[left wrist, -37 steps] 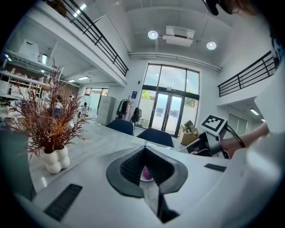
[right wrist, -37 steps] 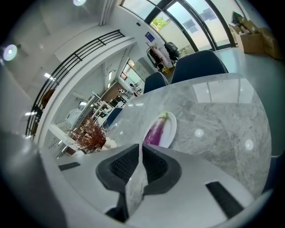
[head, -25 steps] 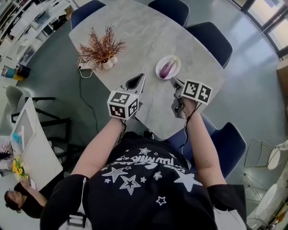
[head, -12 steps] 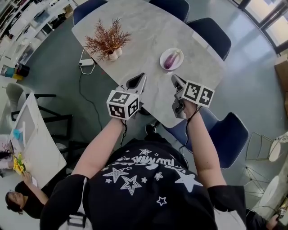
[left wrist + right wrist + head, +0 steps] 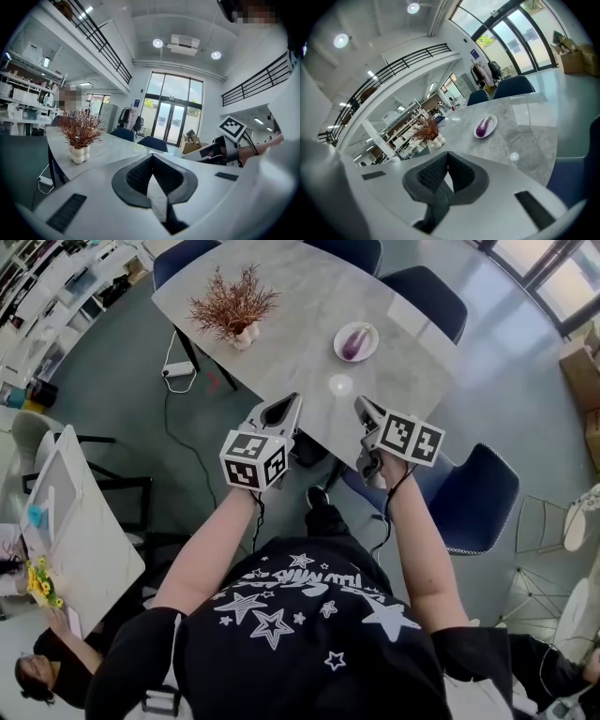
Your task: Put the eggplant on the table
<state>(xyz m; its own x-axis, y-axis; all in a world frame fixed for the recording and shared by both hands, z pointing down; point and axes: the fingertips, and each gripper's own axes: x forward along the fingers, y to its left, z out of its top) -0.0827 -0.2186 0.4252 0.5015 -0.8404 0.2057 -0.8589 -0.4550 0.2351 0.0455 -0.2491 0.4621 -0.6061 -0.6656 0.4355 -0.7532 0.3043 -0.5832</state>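
Hovering near the near edge of the grey marble-topped table [image 5: 300,296], both grippers are empty; the left gripper [image 5: 284,409] has its ribbed black pads closed together with nothing between them, and the right gripper [image 5: 364,409] is closed and empty as well; the purple eggplant [image 5: 354,341] lies on a small white round plate [image 5: 371,332] on the far right part of the tabletop, well apart from both grippers; from the right gripper view it sits ahead and slightly to the right [image 5: 485,125], long axis running away from the jaws, pale stem end farther off; the left gripper view does not show it, only a dried reddish plant in a white vase [image 5: 79,136] to its left; judgement: the right gripper is nearer and almost in line with the plate, so the reach falls to it; its jaws would need to part first and come across the eggplant's narrow width, not along its length.
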